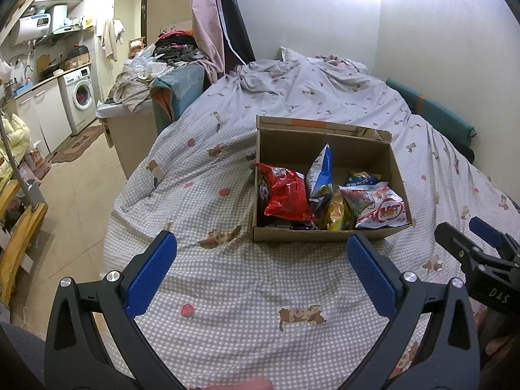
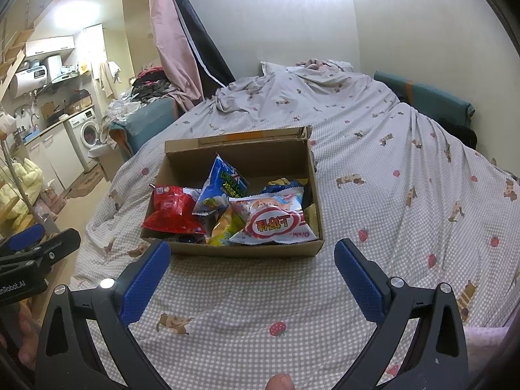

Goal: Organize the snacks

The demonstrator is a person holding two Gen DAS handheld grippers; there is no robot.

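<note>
The snack bags [image 2: 227, 211] are sitting in the cardboard box [image 2: 312, 247] mid-bed [image 2: 390, 169], probably light, crinkly and slippery; pinching a sealed top edge looks safest. Both the left gripper [image 1: 260, 253] and right gripper [image 2: 252, 260] are hovering with fingers spread, empty. Lower bags are lying hidden beneath others.

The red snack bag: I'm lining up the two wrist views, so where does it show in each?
Left wrist: red snack bag right of centre, at the cardboard box's left end.
Right wrist: red snack bag left of centre, again at the cardboard box's left end.
Shared landmark: the upright blue snack bag just right of it.
</note>
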